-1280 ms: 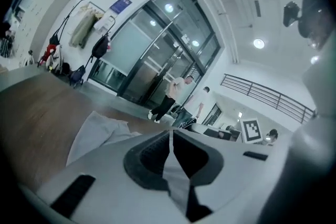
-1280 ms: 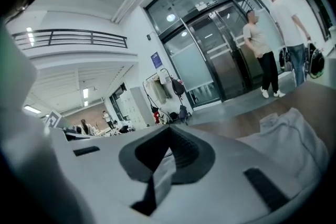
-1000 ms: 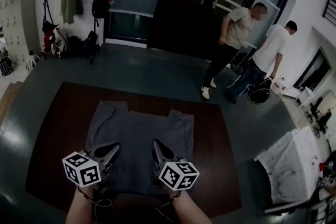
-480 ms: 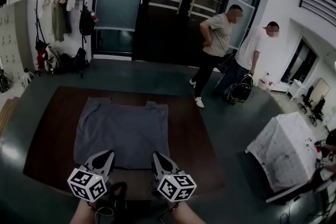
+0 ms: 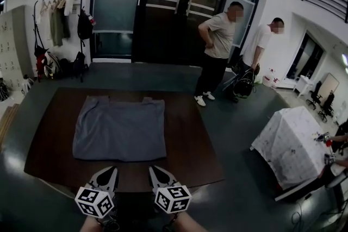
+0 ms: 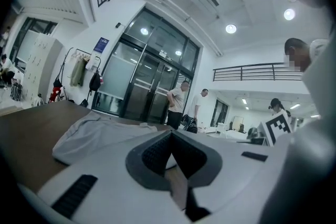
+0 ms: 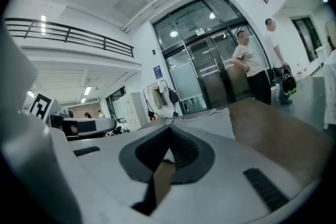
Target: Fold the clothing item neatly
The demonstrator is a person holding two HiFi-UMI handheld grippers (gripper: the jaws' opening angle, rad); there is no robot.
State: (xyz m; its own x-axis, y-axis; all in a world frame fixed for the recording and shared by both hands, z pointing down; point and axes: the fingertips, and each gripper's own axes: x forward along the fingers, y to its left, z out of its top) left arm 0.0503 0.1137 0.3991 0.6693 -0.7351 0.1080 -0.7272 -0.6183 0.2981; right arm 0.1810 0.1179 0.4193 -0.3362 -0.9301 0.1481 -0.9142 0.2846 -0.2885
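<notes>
Left gripper (image 6: 170, 135): fingers pressed together tip to tip, nothing between them, touching nothing. Right gripper (image 7: 169, 135): fingers likewise closed and empty. Position: both hang side by side at the near edge of the bench (image 5: 187, 138), short of the clothing item (image 5: 119, 129) and clear of it. Clothing item: grey garment, flat on the brown bench as a roughly rectangular panel, sleeves apparently tucked in, two small bumps along its far edge. Step in hand, by judgement: a gap between folds; the first folds look done, the panel is broad enough to take another. Next move calls for: fingers opened, each lowered to a corner of one edge, all layers pinched, both corners carried across together so the edges meet. Hazard: catching only the top layer would pull the fold apart. Surroundings: two people (image 5: 217, 51) standing by the dark glass doors (image 5: 168, 8); coat rack (image 5: 54, 24) far left; cloth-covered table (image 5: 288, 149) at right.
</notes>
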